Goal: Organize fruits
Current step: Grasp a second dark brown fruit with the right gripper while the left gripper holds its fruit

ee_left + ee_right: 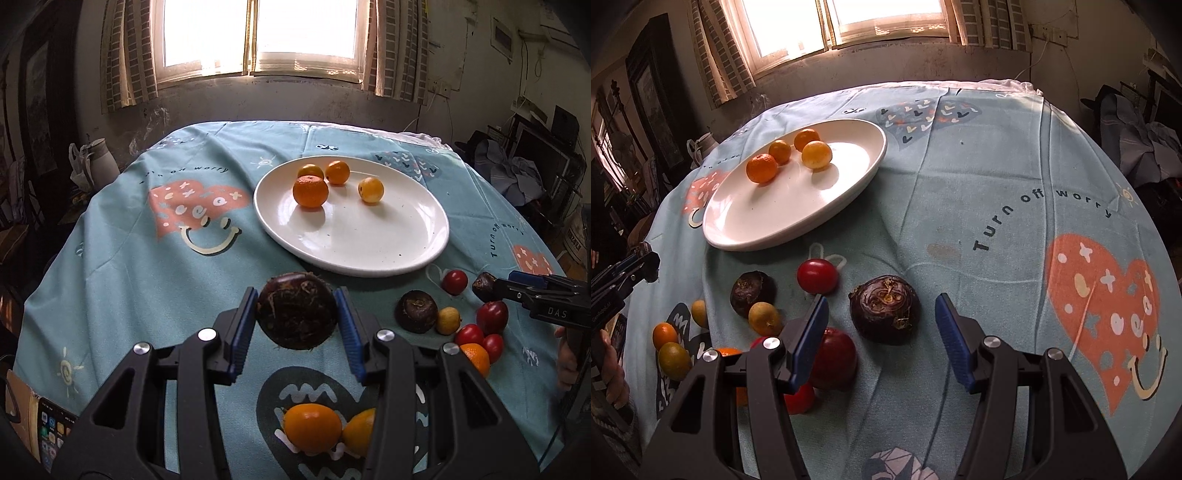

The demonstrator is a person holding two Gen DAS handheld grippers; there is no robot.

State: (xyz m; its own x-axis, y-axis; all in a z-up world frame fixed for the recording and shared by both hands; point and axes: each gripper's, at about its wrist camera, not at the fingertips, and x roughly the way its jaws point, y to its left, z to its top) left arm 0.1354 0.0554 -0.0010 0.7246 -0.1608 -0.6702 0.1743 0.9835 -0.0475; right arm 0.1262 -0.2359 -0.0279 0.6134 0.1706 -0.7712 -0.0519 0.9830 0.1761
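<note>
My left gripper [298, 314] is shut on a dark water chestnut [296, 311], held above the cloth just short of the white plate [369, 254]. The plate holds several small oranges [310, 190]. My right gripper [881, 332] is open, with another dark water chestnut [885, 314] lying on the cloth between its fingers. That chestnut and the gripper also show in the left wrist view [484, 286] at the far right. A third chestnut [752, 287], red fruits [817, 276] and small yellow and orange fruits [764, 318] lie in a cluster to the left of my right gripper.
The plate also shows in the right wrist view [768, 236] at upper left. Two oranges [312, 427] lie under my left gripper. A phone [51, 432] lies at the near left table edge. A jug [101, 162] stands beyond the far left edge.
</note>
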